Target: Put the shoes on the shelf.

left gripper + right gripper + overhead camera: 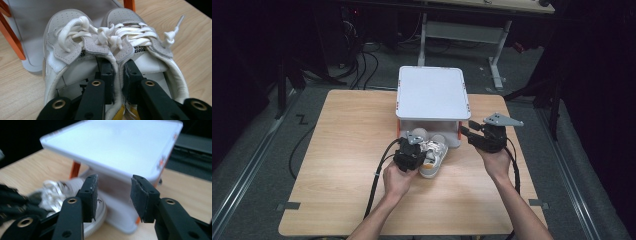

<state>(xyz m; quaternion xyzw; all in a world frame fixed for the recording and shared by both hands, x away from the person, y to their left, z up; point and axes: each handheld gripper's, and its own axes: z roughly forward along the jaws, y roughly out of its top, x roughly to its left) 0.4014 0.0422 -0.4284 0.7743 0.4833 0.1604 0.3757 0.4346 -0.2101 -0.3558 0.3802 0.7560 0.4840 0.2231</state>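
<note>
A pair of white and grey lace-up shoes point(435, 152) lies side by side on the wooden table point(352, 150), toes under the front of a white shelf point(432, 92) with orange legs. My left gripper point(416, 150) comes in from the heels. In the left gripper view its jaws point(117, 67) are shut on the two inner collars, pinching the left shoe point(67, 42) and the right shoe point(147, 50) together. My right gripper point(465, 128) hovers by the shelf's front right corner. It stands open point(113, 195) with nothing between its pads, and the shelf top point(112, 147) lies just beyond.
The shelf's lower tier point(30, 22) sits low over the table, and an orange leg point(11, 37) stands left of the shoes. Bare tabletop lies left of the shelf and toward the front edge. Behind the table stand a desk frame point(497, 55) and floor cables point(362, 65).
</note>
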